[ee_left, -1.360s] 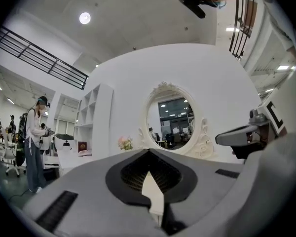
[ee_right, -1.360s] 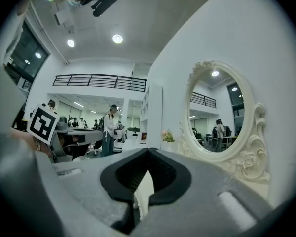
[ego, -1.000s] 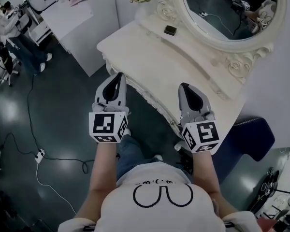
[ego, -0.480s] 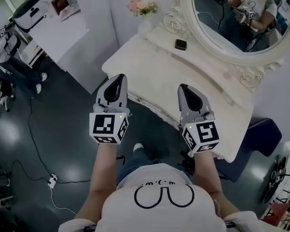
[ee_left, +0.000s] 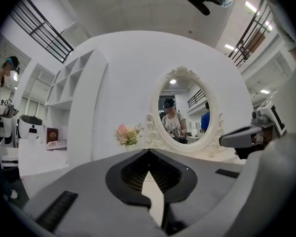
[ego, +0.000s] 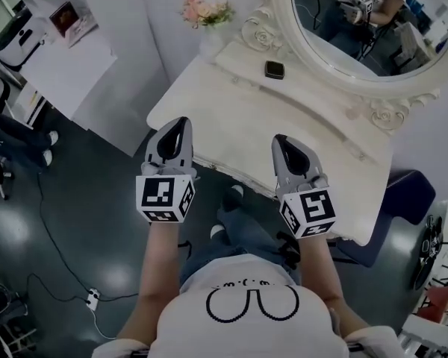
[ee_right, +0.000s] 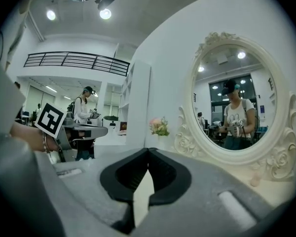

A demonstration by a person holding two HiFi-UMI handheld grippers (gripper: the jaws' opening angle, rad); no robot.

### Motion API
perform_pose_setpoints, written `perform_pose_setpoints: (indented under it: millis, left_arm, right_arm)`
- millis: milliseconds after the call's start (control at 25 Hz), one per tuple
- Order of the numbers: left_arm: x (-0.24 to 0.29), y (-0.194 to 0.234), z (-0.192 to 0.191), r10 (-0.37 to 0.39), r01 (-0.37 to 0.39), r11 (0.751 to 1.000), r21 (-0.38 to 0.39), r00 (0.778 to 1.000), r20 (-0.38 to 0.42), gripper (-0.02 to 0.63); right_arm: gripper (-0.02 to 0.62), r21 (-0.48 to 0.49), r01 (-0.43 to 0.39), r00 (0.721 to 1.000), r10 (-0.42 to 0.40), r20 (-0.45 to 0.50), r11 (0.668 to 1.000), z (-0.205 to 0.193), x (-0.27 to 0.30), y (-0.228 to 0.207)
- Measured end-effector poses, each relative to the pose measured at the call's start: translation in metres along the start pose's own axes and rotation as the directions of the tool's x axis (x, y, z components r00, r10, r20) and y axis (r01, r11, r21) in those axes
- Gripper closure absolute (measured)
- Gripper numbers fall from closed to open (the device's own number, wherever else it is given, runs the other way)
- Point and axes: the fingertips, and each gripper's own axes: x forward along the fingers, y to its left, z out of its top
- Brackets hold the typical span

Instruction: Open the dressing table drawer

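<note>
White side cabinet (ego: 89, 58) far left, a dark cable (ego: 48, 222) trailing over the floor below it. Left claw (ego: 180, 123) next - jaws pressed together at the tips, nothing in them, pointing level toward the bench (ego: 231, 107). From above its tip lines up with the bench's near left corner; whether it touches, I cannot tell. Behind it, at the far left of the bench, a vase of pink flowers (ego: 205, 10).

Drawer (ego: 235, 174) - in the bench's near face, between the two claws. It shows only as a thin carved strip under the top's edge and looks pushed in. No handle can be made out. Neither claw is on it.

A small dark flat object (ego: 274, 69) lies on the bench's raised far ledge, right of the flowers, just below the mirror frame.

Right claw (ego: 281, 140) - also shut tight and empty, tilted slightly down, its tip over the near edge of the bench top, well apart from the left one.

Oval mirror (ego: 358, 28) with ornate white frame stands along the far right. A dark blue seat (ego: 403, 203) sits at the bench's right end.
</note>
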Motion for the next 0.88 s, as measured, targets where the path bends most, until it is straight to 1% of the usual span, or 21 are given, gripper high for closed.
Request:
perform_pose_setpoints:
  millis: [160, 280, 400, 480, 600, 680, 720, 760, 800, 840, 880]
  left_arm:
    - [0.04, 0.007, -0.012, -0.048, 0.048, 0.999, -0.001, 0.998, -0.029, 0.607]
    - [0.08, 0.013, -0.022, -0.082, 0.082, 0.997, 0.002, 0.995, -0.063, 0.607]
    - [0.121, 0.012, -0.03, -0.14, 0.142, 0.99, 0.009, 0.985, -0.104, 0.607]
    - [0.148, 0.011, -0.032, -0.169, 0.172, 0.985, 0.013, 0.979, -0.115, 0.607]
    - [0.186, 0.013, -0.039, -0.187, 0.192, 0.981, 0.02, 0.972, -0.142, 0.607]
    - [0.207, 0.012, -0.047, -0.197, 0.201, 0.98, 0.004, 0.965, -0.176, 0.606]
    - [0.216, 0.012, -0.053, -0.2, 0.203, 0.979, -0.009, 0.96, -0.195, 0.593]
    - [0.225, 0.011, -0.059, -0.206, 0.206, 0.978, -0.022, 0.954, -0.217, 0.533]
    - [0.233, 0.01, -0.065, -0.214, 0.212, 0.977, -0.033, 0.947, -0.239, 0.445]
    - [0.24, 0.009, -0.072, -0.222, 0.22, 0.975, -0.038, 0.94, -0.259, 0.41]
    - [0.245, 0.008, -0.077, -0.231, 0.229, 0.973, -0.04, 0.933, -0.276, 0.407]
  right_arm:
    - [0.595, 0.031, 0.038, 0.999, -0.037, -0.017, 0.999, -0.011, 0.029, -0.02]
    - [0.595, 0.054, 0.069, 0.997, -0.067, -0.027, 0.996, -0.017, 0.057, -0.042]
    - [0.595, 0.068, 0.104, 0.994, -0.101, -0.038, 0.992, -0.02, 0.083, -0.066]
    - [0.595, 0.08, 0.129, 0.991, -0.125, -0.046, 0.988, -0.021, 0.099, -0.083]
    - [0.595, 0.094, 0.16, 0.986, -0.155, -0.058, 0.983, -0.022, 0.12, -0.107]
    - [0.595, 0.102, 0.177, 0.983, -0.17, -0.067, 0.979, -0.024, 0.13, -0.12]
    - [0.595, 0.106, 0.185, 0.981, -0.178, -0.073, 0.977, -0.026, 0.134, -0.126]
    - [0.595, 0.111, 0.194, 0.979, -0.185, -0.079, 0.975, -0.028, 0.138, -0.132]
    - [0.595, 0.116, 0.202, 0.978, -0.193, -0.086, 0.973, -0.03, 0.142, -0.138]
    - [0.595, 0.121, 0.21, 0.976, -0.199, -0.093, 0.97, -0.033, 0.145, -0.143]
    - [0.595, 0.126, 0.218, 0.973, -0.206, -0.101, 0.968, -0.035, 0.148, -0.148]
